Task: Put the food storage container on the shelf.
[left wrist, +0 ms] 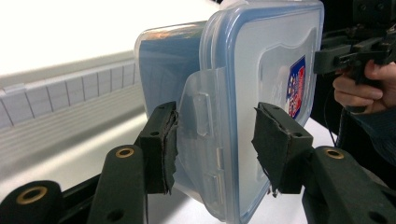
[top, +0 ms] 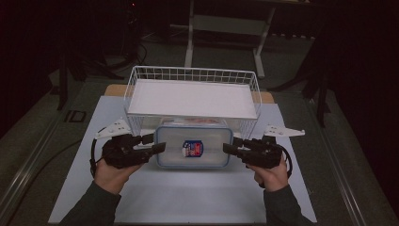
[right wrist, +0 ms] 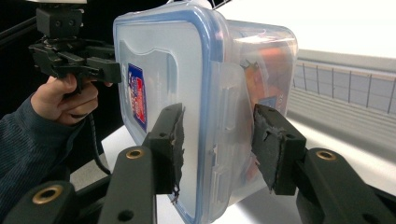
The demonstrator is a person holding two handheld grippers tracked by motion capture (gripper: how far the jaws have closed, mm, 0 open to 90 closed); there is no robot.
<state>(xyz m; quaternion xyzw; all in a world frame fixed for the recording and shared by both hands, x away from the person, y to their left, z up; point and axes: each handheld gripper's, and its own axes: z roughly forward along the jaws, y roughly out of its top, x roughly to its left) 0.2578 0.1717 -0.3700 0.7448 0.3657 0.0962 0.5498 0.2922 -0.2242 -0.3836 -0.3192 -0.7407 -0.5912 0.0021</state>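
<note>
A clear plastic container (top: 193,162) with a blue-rimmed lid and a red-and-blue label (top: 193,149) hangs between my two grippers, just in front of the wire basket. My left gripper (top: 156,142) is shut on its left end; in the left gripper view the pads (left wrist: 163,144) clamp the lid and side by the clasp of the container (left wrist: 261,70). My right gripper (top: 230,145) is shut on the right end. In the right gripper view the container (right wrist: 163,70) sits between its pads (right wrist: 271,144), with orange contents (right wrist: 266,70) dimly visible inside.
A white wire basket (top: 136,75) holding a flat white board stands right behind the container. A pale mat (top: 188,197) covers the table under my hands. Dark floor and a table frame (top: 226,28) lie beyond.
</note>
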